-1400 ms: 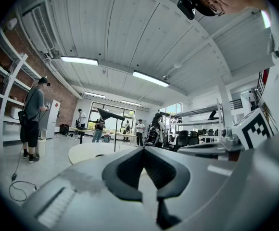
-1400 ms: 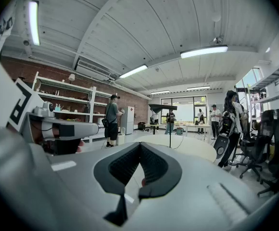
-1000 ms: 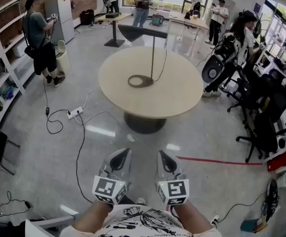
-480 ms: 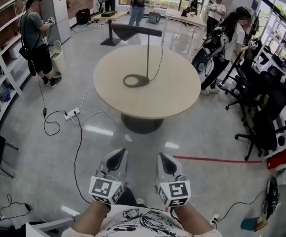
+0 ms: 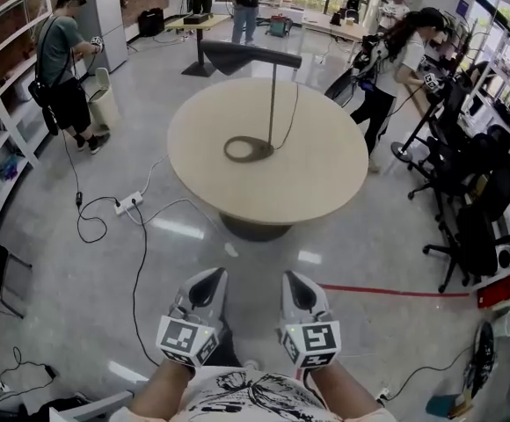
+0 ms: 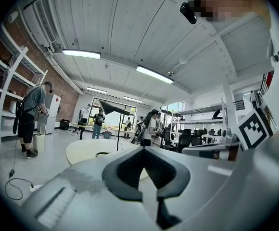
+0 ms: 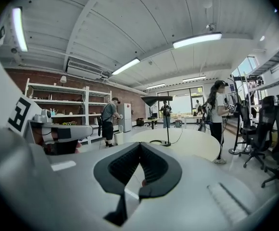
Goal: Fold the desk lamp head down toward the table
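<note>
A black desk lamp stands on the round beige table, well ahead of me. Its flat head is held level atop a thin upright pole, above a ring-shaped base. A cord trails from the pole. My left gripper and right gripper hang side by side close to my body, over the floor and far short of the table. Both are shut with nothing between the jaws. The lamp head shows small in the left gripper view, and the lamp head likewise in the right gripper view.
A power strip with looping cables lies on the floor left of the table. Red tape crosses the floor at right. Office chairs crowd the right side. One person stands by the shelves, another beside the table's right edge.
The person at the right has walked closer to the table's far right edge. The view has shifted slightly. Both grippers stay shut and almost still.
</note>
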`<state>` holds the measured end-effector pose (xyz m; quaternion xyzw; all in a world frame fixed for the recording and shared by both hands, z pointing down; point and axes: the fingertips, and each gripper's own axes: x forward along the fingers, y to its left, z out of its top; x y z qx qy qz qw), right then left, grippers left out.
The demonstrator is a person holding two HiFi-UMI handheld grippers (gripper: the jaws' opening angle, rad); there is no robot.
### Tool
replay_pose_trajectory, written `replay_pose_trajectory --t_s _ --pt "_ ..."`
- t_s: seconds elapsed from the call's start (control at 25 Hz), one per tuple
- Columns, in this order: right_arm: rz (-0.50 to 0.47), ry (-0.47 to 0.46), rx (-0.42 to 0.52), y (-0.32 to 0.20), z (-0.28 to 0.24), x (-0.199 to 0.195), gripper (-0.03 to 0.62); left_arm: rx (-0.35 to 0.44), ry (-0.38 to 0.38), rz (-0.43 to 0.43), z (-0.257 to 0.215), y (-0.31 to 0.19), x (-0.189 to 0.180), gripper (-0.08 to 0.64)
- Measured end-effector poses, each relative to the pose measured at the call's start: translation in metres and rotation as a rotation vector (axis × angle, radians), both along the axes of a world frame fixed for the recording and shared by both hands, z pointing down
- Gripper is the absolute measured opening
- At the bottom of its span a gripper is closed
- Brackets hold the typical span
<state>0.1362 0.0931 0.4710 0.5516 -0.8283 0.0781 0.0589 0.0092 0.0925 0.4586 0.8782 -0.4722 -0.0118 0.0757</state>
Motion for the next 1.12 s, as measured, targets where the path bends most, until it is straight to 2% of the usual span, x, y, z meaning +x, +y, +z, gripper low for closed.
replay_pose_trajectory --t_s 0.24,0.84,0.96,1.12 --pt "0.005 -0.012 0.006 -0.068 -0.007 -0.010 0.009 0.009 0.058 0.024 -0.009 -0.071 -0.014 0.000" --pt "0.104 -0.030 -0.001 -0.260 -0.018 -0.072 0.009 0.037 0.003 0.118 -0.038 -0.266 -0.082 0.000" --pt "0.123 -0.029 -0.019 -0.289 -0.017 -0.077 0.009 0.036 0.005 0.105 -0.043 -0.297 -0.098 0.000" --pt "0.123 -0.036 -0.041 -0.320 -0.015 -0.076 0.009 0.001 0.022 0.083 -0.037 -0.327 -0.100 0.000"
